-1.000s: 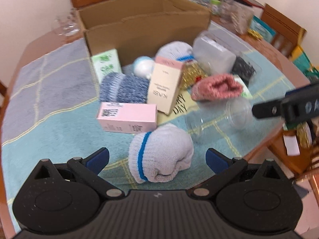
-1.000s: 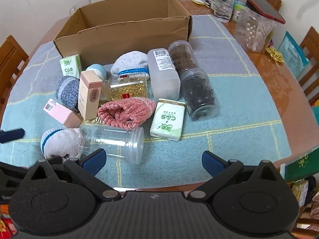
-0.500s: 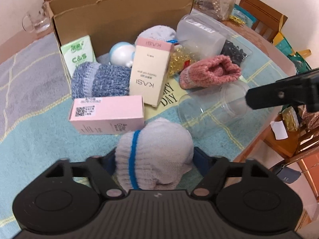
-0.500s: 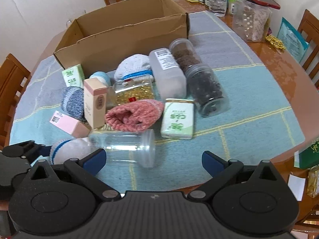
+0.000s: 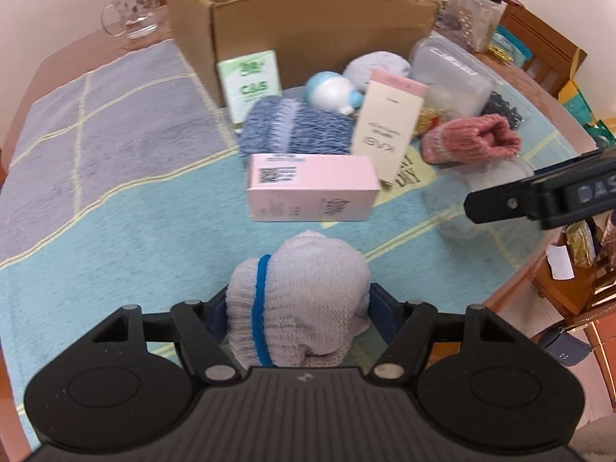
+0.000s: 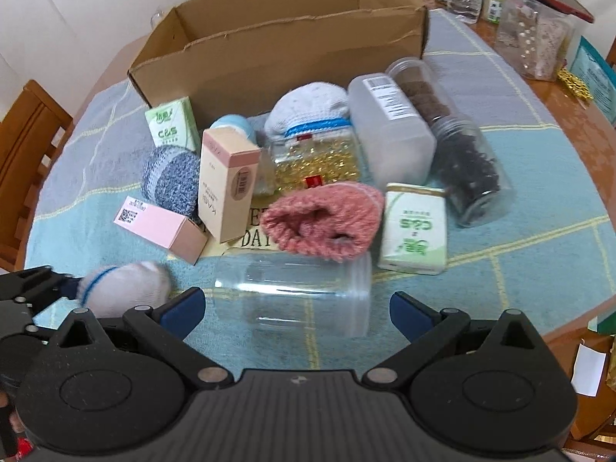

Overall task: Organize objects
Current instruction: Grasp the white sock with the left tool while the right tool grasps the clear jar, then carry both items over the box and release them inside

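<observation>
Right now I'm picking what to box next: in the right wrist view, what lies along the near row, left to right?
Left gripper closing around the white rolled sock → empty clear jar lying on its side → green C&S pack.

Pale walls, round wooden table, blue checked cloth, wooden chairs
</observation>
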A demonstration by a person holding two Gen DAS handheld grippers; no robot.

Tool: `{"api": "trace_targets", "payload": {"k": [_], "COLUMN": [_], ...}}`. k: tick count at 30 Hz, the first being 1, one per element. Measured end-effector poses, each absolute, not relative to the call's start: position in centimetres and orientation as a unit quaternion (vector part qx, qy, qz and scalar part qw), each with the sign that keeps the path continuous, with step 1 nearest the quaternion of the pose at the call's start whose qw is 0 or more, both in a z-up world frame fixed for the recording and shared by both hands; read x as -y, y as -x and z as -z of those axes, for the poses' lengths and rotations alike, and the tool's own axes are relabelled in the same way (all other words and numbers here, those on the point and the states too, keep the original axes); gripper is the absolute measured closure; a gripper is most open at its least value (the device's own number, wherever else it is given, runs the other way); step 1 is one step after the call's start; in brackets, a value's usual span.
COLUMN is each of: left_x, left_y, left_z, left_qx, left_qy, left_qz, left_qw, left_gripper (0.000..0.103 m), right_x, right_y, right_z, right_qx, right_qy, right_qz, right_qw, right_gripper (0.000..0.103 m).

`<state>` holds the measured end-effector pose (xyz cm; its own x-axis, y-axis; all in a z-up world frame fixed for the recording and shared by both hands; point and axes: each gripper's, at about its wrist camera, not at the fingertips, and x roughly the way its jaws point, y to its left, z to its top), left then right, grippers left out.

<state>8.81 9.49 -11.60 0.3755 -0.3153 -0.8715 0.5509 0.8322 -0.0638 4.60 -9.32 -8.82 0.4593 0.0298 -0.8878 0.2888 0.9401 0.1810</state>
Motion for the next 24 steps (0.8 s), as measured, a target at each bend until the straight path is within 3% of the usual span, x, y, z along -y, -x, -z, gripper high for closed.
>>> {"api": "trace_targets", "payload": {"k": [10,14,24], "left_x": [-10.0,-10.0,-10.4], "left_y": [-9.6,-9.7,-10.0], "left_z": [11.6,11.5,9.8], "left_qx": [-0.498,-0.498,-0.502], "left_qy": [-0.106,-0.105,-0.116], "left_qz": [0.254,0.256,0.254], "left_qw": [0.822,0.822,0.819], "left_gripper": [0.033,0.033,0.033], "right_x": [7.6,7.1,7.6], "right_y": [-6.3,-6.5,-6.1], "right_z": [10.5,10.8,9.5], "right_qx": [-0.532,-0.543,-0.564], "right_qy": [-0.118,-0.098,-0.098], "right_qz": [0.101,0.108,0.069], "right_qw": [0.833,0.827,0.817], "right_gripper": [0.0,0.008,0.008]}}
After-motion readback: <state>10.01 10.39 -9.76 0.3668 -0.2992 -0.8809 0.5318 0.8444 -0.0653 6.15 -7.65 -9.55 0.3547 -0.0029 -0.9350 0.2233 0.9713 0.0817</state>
